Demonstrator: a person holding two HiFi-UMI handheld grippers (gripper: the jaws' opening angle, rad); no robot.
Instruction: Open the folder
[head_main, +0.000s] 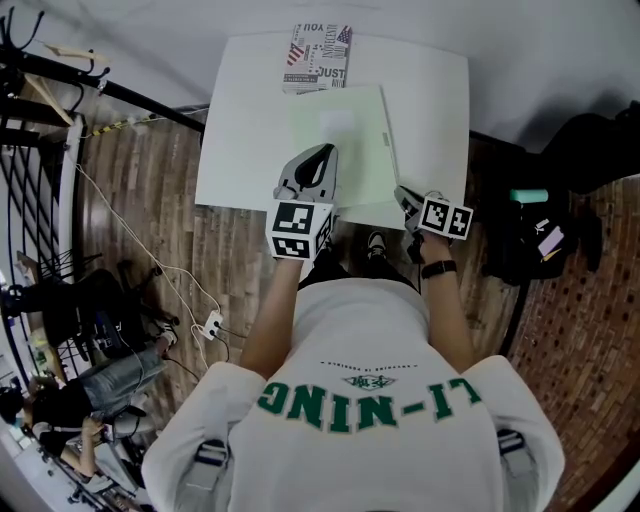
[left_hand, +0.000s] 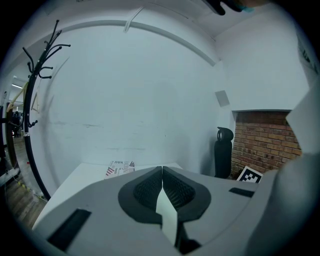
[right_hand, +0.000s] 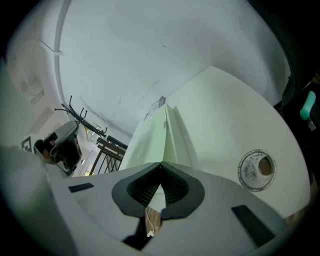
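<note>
The folder lies at the desk's near edge. Our left tool is clamped on its near edge, probably to steady it. Our right tool pinches its near right corner, seemingly ready to peel it open.

Pale green folder, white table, brown plank floor, red brick wall.

White table on wood floor, brick wall beyond.
</note>
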